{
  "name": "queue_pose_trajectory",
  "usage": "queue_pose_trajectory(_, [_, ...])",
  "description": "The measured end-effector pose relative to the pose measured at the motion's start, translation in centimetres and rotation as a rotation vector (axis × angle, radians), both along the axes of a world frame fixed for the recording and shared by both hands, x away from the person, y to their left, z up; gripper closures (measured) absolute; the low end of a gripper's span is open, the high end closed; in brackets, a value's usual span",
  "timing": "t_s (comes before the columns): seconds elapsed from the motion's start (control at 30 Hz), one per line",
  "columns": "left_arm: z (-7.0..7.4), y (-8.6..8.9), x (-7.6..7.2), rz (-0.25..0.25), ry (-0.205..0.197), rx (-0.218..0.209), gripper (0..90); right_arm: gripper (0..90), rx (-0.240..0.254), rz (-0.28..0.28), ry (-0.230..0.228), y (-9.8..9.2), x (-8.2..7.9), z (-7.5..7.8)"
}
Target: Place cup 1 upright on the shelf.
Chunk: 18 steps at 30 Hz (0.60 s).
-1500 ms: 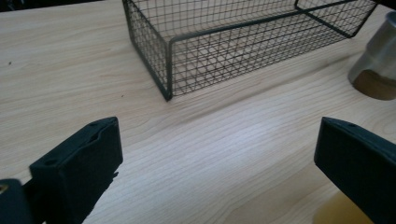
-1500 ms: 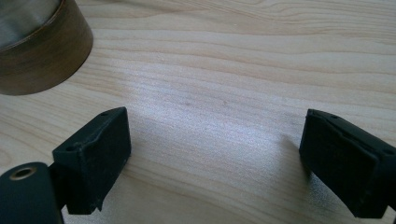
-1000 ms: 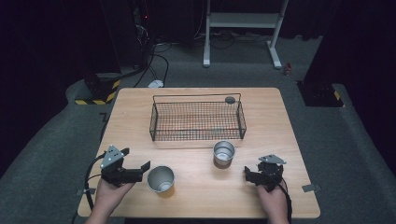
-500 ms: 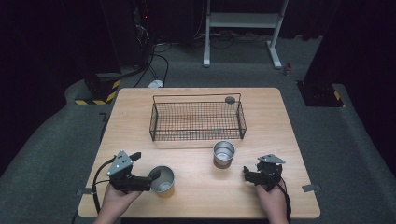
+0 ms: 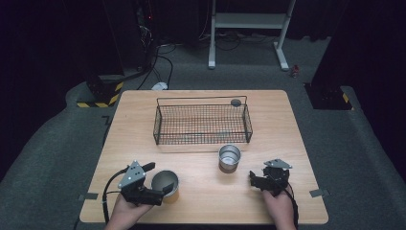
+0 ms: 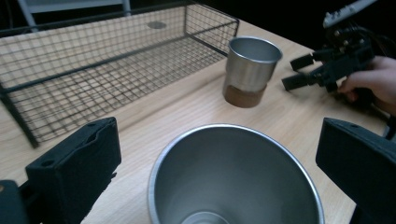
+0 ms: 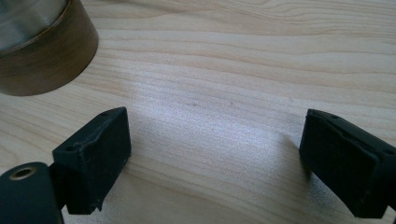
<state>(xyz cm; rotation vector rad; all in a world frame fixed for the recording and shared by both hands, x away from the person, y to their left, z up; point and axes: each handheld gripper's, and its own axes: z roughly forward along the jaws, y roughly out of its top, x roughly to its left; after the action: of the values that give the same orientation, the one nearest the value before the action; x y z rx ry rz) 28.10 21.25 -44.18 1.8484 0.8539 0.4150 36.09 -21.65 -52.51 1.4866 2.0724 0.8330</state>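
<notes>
left gripper [image 5: 160, 184]: jaws spread astride near steel cup [image 5: 165, 186], likely readying a grasp | right gripper [image 5: 253, 179]: jaws spread, empty, beside far cup [image 5: 229, 158] | wire basket [image 5: 201, 123]: empty

The near cup [image 6: 236, 175] is cut off by the left gripper view's bottom edge.

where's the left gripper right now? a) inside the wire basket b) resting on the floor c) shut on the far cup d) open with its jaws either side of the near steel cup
d: in the left gripper view the left gripper stands open, one black jaw on each side of the near steel cup, while the wire basket sits farther back on the table.
</notes>
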Motion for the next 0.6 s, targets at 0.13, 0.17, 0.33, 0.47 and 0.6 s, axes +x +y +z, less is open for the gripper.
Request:
queue_pose_trajectory(0.13, [-0.3,-0.4,0.0,-0.011,0.0,0.007,0.5,8.9,0.0,0.0,0.0,0.0,0.0,0.0])
queue_pose_trajectory(0.17, [-0.3,-0.6,-0.1,-0.007,-0.009,0.018,0.4,8.9,0.0,0.0,0.0,0.0,0.0,0.0])
queue_pose_trajectory(0.33, [-0.5,-0.6,-0.2,-0.003,-0.014,0.024,0.3,8.9,0.0,0.0,0.0,0.0,0.0,0.0])
queue_pose_trajectory(0.47, [-1.0,-0.7,-0.1,0.001,-0.007,0.035,0.0,8.9,0.001,0.003,0.001,0.0,0.0,0.0])
queue_pose_trajectory(0.6, [-1.4,-0.8,-0.2,0.006,-0.016,0.054,0.0,8.9,0.003,0.008,0.001,-0.1,0.0,0.0])
